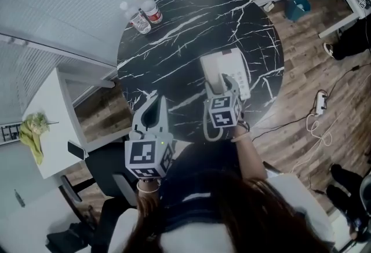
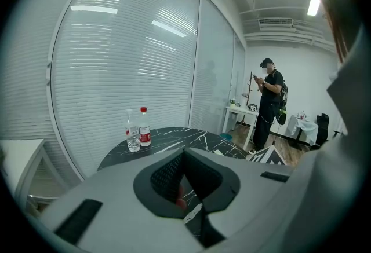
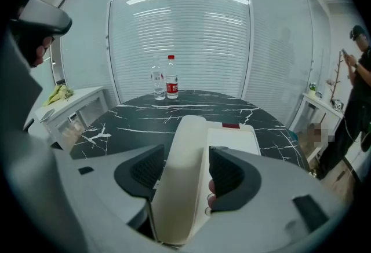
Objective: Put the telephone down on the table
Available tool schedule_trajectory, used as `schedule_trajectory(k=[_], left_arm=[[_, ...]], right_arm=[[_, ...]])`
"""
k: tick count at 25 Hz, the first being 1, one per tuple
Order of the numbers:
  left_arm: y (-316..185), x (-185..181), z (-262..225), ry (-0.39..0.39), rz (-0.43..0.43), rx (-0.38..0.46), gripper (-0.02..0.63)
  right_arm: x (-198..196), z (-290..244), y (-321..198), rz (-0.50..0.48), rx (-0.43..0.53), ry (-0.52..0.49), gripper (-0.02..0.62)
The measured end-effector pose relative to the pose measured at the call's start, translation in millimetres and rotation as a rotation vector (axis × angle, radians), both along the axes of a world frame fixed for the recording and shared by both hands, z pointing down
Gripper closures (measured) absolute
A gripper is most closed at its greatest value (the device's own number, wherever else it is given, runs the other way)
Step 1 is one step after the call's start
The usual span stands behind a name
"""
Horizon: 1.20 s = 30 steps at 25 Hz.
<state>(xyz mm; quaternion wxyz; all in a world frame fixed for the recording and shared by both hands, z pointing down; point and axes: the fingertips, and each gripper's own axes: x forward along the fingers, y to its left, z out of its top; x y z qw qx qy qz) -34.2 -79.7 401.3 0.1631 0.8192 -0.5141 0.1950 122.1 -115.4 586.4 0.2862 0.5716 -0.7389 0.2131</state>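
A white telephone (image 1: 236,69) lies on the right half of a round black marble table (image 1: 185,32). Its handset (image 3: 184,188) rests along the left side of the base (image 3: 235,140). My right gripper (image 1: 223,85) is over the phone's near end, and in the right gripper view (image 3: 186,152) it stands open, its pads on either side of the handset with a slight gap. My left gripper (image 1: 152,100) hovers over the table's near left edge. Its fingertips meet, and nothing is held in the left gripper view (image 2: 185,152).
Two water bottles (image 1: 145,11) stand at the table's far left rim. A white cabinet (image 1: 52,124) with a yellow-green cloth (image 1: 32,130) is to the left. Cables and a power strip (image 1: 319,104) lie on the wooden floor at right. A person (image 2: 271,101) stands beyond the table.
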Motion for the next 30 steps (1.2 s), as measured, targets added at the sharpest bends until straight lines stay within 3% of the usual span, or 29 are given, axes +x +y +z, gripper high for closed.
schedule_trajectory(k=[20,30], left_arm=[[-1,8,5,-0.061,-0.055,-0.025,0.606],[0,15,4,-0.072,-0.085,-0.031,0.606]], right_arm=[[-4,28,-5,-0.011,-0.094,-0.084,0.327],[-6,28,-6,-0.023,-0.082,-0.094,0.328]])
